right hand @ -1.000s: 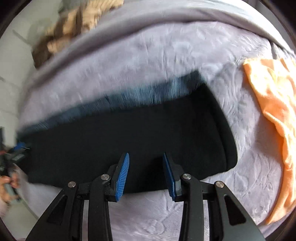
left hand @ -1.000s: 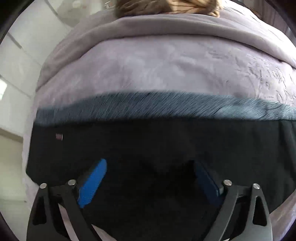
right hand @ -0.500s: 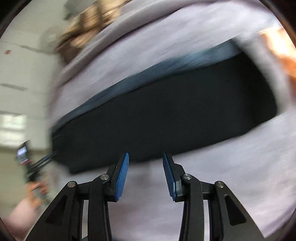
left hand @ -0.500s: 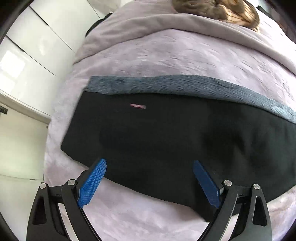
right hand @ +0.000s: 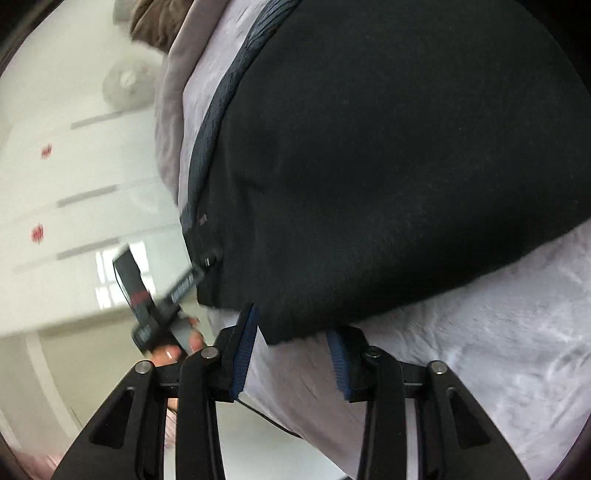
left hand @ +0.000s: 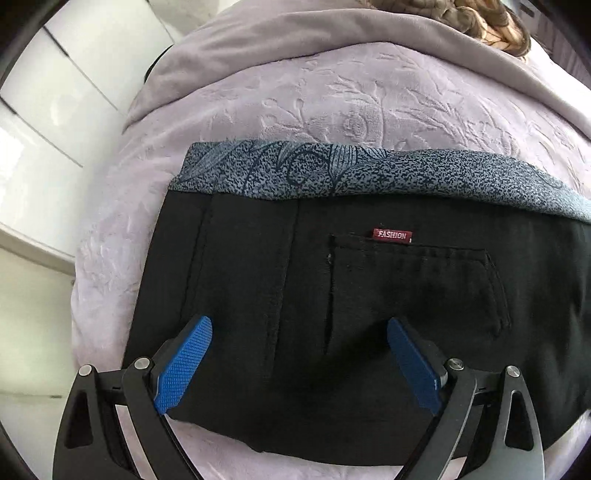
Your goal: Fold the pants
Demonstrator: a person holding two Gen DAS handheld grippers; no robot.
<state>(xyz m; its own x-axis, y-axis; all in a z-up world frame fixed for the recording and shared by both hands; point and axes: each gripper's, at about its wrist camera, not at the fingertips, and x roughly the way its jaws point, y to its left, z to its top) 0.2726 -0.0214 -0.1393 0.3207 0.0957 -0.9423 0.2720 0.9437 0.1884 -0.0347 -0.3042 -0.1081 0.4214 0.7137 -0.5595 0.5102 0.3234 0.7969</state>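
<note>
On the bed (left hand: 332,107), covered by a lilac embossed blanket, the black pants (left hand: 369,295) lie flat as a long band, apparently already folded lengthwise once: one back pocket (left hand: 413,284) with a red label (left hand: 392,235) faces up. A blue-grey patterned strip (left hand: 351,173) shows along their far edge; whether it is lining or a separate cloth I cannot tell. Judgement: leg-on-leg fold done, crosswise fold or folds left.

Waistband end sits toward the bed's left edge, near white cabinet doors (left hand: 48,122). A brown knitted item (left hand: 461,18) lies at the far edge.

Left gripper (left hand: 299,362): jaws spread wide, poised over the near edge of the waist end, holding nothing. Contact with cloth not clear.

Right gripper (right hand: 291,354): jaws parted, straddling a near corner of the pants (right hand: 369,147), not clamped. View is blurred. Beyond it a hand (right hand: 177,347) holds the other tool; pale floor and wall behind.
</note>
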